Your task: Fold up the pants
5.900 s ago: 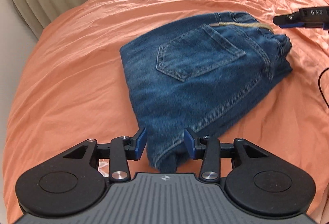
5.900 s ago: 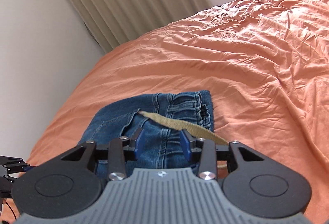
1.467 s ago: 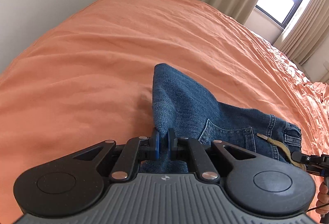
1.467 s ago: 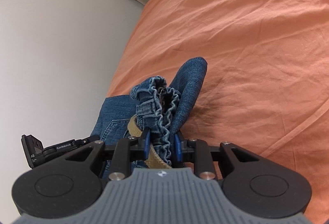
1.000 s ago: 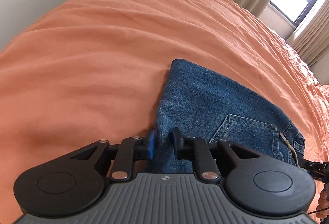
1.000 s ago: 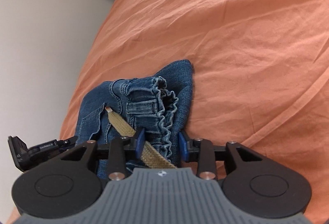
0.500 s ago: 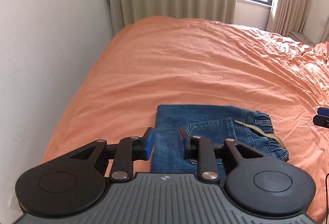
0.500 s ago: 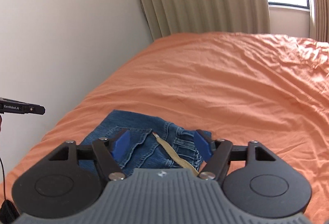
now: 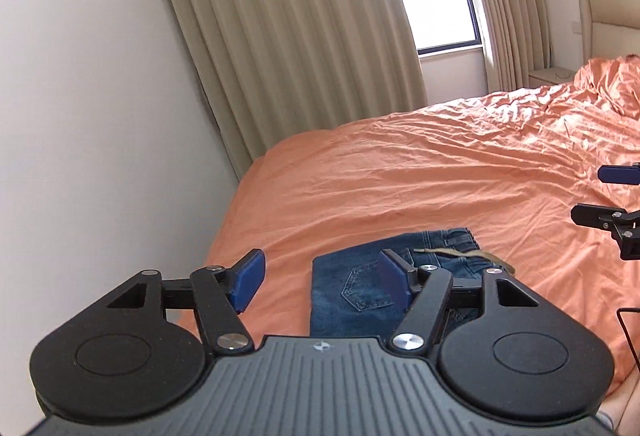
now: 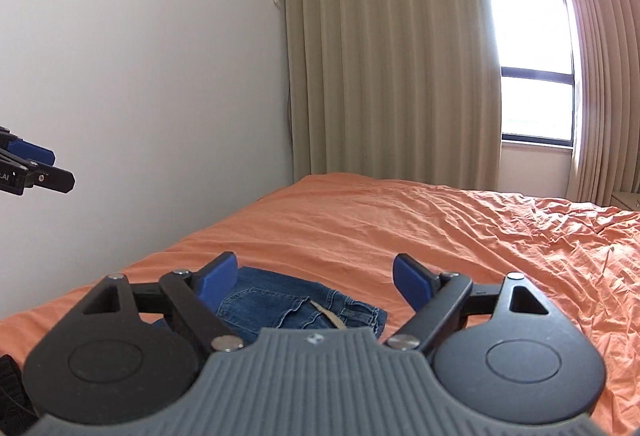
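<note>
The blue jeans point(image 9: 352, 288) lie folded into a small rectangle on the orange bedsheet point(image 9: 440, 172), back pocket up, with a tan drawstring point(image 9: 464, 255) across the waistband. In the right wrist view the jeans point(image 10: 288, 306) sit low between the fingers and far below them. My left gripper point(image 9: 322, 278) hangs above the jeans, its jaws opening, nothing between them. My right gripper point(image 10: 316, 276) is also raised, its jaws opening wide and empty. Each gripper's fingertips point(image 9: 616, 174) point(image 10: 36, 152) show at the edge of the other's view.
A white wall point(image 10: 140, 76) runs along the bed's left side. Beige curtains point(image 10: 384, 56) and a window point(image 10: 536, 104) stand beyond the bed. A cream headboard point(image 9: 608, 12) and rumpled bedding point(image 9: 600, 92) lie at the far right. Black cable point(image 9: 628, 332) hangs at right.
Both grippers let go of the jeans, opened wide and rose back away from the bed. The jeans now lie flat and folded, much smaller in both views.
</note>
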Demonstrator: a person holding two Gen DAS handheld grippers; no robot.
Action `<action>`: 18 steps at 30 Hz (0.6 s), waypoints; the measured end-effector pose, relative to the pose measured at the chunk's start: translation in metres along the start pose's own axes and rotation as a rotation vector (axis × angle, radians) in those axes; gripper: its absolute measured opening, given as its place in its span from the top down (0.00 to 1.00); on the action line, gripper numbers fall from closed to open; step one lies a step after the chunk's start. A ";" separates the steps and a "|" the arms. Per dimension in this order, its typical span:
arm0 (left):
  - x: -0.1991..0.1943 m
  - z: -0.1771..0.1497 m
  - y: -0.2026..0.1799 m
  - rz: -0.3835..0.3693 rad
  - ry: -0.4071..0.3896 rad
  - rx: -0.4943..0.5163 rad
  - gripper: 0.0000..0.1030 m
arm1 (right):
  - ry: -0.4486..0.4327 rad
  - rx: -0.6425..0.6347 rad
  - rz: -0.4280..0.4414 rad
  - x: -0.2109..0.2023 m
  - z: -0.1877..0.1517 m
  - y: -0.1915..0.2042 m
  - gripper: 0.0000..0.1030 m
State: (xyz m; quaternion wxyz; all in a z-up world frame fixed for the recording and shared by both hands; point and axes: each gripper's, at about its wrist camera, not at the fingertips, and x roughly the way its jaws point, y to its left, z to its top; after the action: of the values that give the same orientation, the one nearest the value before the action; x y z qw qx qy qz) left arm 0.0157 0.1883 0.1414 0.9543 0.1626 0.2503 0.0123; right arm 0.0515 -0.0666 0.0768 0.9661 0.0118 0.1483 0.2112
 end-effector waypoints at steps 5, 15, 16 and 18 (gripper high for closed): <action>-0.014 -0.007 -0.022 0.031 0.022 0.023 0.08 | 0.039 0.032 0.005 -0.011 -0.020 0.012 0.21; 0.031 -0.078 -0.070 0.040 0.089 -0.254 0.08 | 0.130 0.003 -0.014 0.004 -0.061 0.031 0.21; 0.038 -0.083 -0.075 0.052 0.108 -0.265 0.08 | 0.136 -0.007 -0.015 0.009 -0.067 0.031 0.21; 0.050 -0.092 -0.084 0.055 0.132 -0.274 0.08 | 0.143 -0.016 -0.014 0.017 -0.075 0.033 0.21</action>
State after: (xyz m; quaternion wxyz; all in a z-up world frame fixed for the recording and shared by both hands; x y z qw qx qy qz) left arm 0.0100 0.1417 0.0156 0.9483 0.0365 0.3041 0.0830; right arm 0.0313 -0.0326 0.0030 0.9545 -0.0122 0.2154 0.2059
